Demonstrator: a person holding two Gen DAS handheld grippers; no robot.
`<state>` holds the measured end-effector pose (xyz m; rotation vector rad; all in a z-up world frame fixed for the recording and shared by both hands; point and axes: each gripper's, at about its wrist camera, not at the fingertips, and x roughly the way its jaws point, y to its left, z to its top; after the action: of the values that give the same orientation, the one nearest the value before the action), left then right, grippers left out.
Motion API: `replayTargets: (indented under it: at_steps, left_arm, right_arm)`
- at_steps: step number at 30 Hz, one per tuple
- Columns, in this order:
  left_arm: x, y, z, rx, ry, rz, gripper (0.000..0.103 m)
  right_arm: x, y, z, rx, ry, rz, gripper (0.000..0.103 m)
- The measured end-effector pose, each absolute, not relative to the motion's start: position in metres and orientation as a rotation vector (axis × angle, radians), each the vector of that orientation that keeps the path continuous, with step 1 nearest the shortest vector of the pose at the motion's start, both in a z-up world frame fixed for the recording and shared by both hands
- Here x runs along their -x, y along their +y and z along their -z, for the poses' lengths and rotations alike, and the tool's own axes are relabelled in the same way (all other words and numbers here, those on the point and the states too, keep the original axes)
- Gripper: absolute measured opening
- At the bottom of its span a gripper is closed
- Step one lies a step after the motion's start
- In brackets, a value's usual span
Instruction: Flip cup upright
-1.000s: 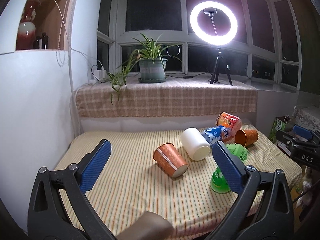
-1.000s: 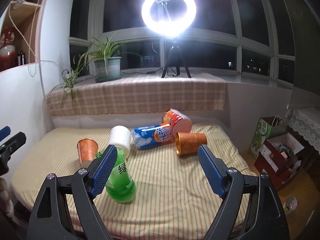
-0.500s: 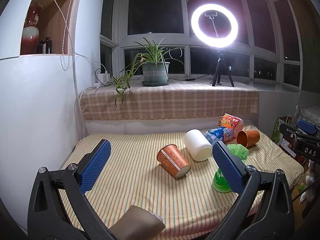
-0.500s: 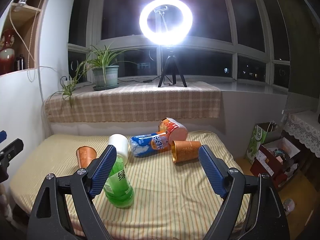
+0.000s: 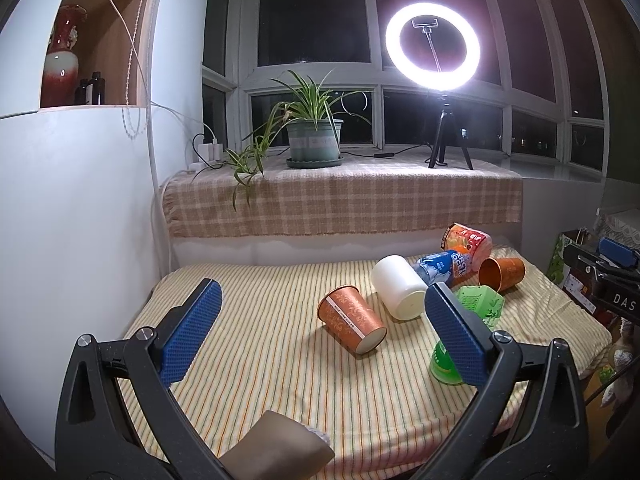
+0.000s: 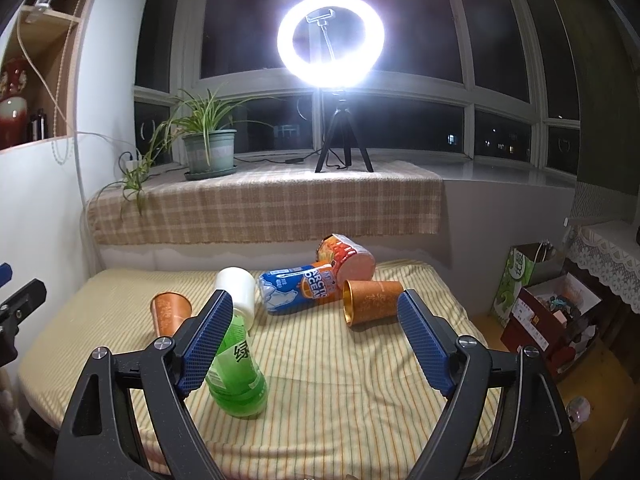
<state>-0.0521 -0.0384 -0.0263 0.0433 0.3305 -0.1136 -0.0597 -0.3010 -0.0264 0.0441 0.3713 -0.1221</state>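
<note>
Above the bed (image 5: 256, 344), both grippers — left gripper (image 5: 320, 330), right gripper (image 6: 314, 334) — gape.

Left gripper (image 5: 320, 332) and right gripper (image 6: 314, 340), both held level with jaws spread wide, gripping nothing.

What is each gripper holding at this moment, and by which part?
Nothing is held. The left gripper and the right gripper are both open, with only air between the fingers; the cups lie on the bed beyond them.
</note>
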Motion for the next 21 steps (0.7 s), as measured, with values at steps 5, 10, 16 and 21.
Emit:
replayTargets:
  at_steps: [5, 10, 16, 21]
  left_arm:
    - [0.0493, -0.0388, 0.0257, -0.045, 0.332, 0.104, 0.103]
    - [0.0464, -0.0381, 0.0263, -0.041, 0.334, 0.096, 0.103]
    - [0.0458, -0.0384, 0.0265, -0.043, 0.333, 0.097, 0.103]
    - [0.0448, -0.0383, 0.0271, -0.043, 0.333, 0.095, 0.103]
  right_arm:
    - [0.0565, -0.3042, 0.0273, -0.058, 0.374, 0.125, 0.085]
    - [0.0549, -0.3057, 0.0289, -0.060, 0.377, 0.126, 0.085]
    - [0.0533, -0.3065, 0.0301, -0.062, 0.377, 0.128, 0.085]
    - [0.0515, -0.3066, 0.0318, -0.062, 0.384, 0.130, 0.085]
